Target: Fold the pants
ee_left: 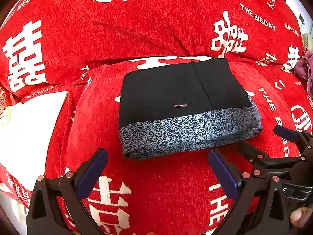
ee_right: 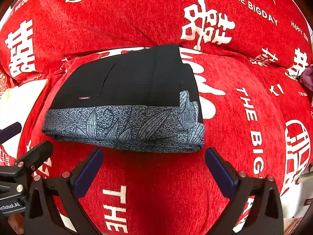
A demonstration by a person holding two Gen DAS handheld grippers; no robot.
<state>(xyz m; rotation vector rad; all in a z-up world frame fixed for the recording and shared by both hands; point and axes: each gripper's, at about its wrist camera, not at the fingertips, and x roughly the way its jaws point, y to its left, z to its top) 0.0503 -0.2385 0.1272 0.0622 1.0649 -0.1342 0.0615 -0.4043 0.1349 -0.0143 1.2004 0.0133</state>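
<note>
The pants (ee_left: 182, 101) are lying folded in a neat pack on the red cover (ee_left: 156, 29). Nothing is being held: the left tongs (ee_left: 157, 169) and right tongs (ee_right: 153, 168) are being kept wide, just beside the pack. The folding is looking done.

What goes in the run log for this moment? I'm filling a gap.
black pants with grey leaf-print band: folded, on red printed blanket | left gripper: open, empty, short of pants | right gripper: open, empty

Folded pants (ee_left: 183, 105) on red cover (ee_left: 148, 29), left hand-held gripper (ee_left: 158, 172) spread wide
</note>
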